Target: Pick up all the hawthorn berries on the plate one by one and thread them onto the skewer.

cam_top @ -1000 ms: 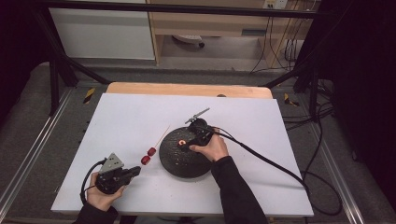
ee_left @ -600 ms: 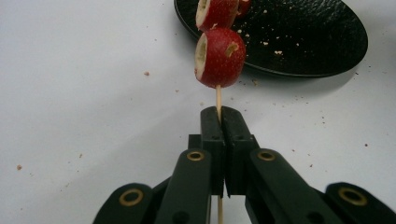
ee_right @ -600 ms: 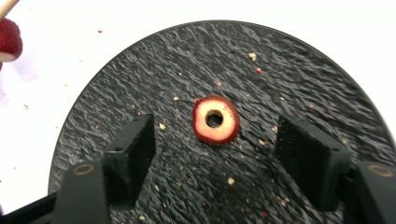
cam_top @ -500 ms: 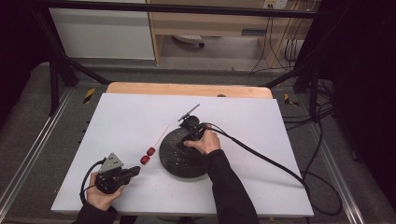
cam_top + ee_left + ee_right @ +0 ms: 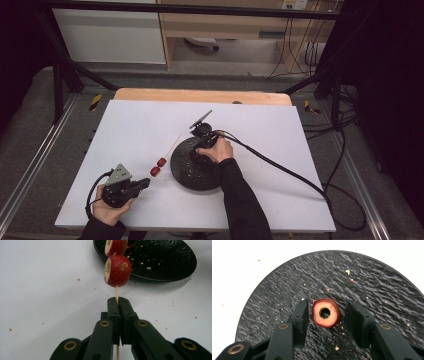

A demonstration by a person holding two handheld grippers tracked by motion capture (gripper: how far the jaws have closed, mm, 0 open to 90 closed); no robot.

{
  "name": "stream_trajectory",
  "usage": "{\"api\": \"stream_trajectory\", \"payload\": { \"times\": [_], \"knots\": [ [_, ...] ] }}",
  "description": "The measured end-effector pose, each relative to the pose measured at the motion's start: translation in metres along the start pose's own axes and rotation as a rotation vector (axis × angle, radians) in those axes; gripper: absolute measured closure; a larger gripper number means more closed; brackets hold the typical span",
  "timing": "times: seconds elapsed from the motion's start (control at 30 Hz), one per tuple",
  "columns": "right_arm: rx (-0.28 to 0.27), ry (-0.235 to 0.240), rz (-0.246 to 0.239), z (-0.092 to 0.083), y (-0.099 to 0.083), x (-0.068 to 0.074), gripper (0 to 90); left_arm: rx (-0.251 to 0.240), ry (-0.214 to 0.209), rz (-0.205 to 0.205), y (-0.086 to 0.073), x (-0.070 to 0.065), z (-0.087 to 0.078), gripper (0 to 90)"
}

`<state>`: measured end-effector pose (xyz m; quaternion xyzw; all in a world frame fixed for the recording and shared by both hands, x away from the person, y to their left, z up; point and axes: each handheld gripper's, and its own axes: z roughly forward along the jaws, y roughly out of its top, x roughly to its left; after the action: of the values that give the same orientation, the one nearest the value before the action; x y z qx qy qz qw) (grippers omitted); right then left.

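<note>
1. Left gripper: seen in the high view at the near left of the white table, held in the person's left hand. In the left gripper view its jaws are pressed fully together, and a thin wooden skewer is clamped between them.

2. Skewer: carried level above the table and pointed away toward the table's middle. Two red fruit pieces are threaded on it just beyond the jaw tips, one behind the other, each cored with a pale cut face. In the high view the bare far end of the stick is seen passing the left edge of the plate.

3. Black plate: round, rough-textured, set on the table near its middle, with pale crumbs scattered over it.

4. Loose fruit piece: a red ring with pale flesh and a dark cored hole, laid on the plate with the hole facing up.

5. Right gripper: lowered over the plate, held in the right hand. Its jaws have just been closing. The loose fruit piece is framed between them; a narrow gap appears to remain on each side, though contact cannot be ruled out from this angle.

6. Wooden board: visible along the table's far edge.
</note>
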<state>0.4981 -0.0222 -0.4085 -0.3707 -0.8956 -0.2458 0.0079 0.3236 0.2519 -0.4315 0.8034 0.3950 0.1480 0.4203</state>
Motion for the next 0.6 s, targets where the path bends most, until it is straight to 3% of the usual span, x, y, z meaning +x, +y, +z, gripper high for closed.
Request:
{"api": "stream_trajectory", "payload": {
  "times": [0.6],
  "knots": [
    [0.035, 0.008, 0.033, 0.0031, 0.0022, -0.0019, 62.2, -0.002, 0.0, -0.001, 0.0001, -0.0001, -0.0002, 88.3]
  ]
}}
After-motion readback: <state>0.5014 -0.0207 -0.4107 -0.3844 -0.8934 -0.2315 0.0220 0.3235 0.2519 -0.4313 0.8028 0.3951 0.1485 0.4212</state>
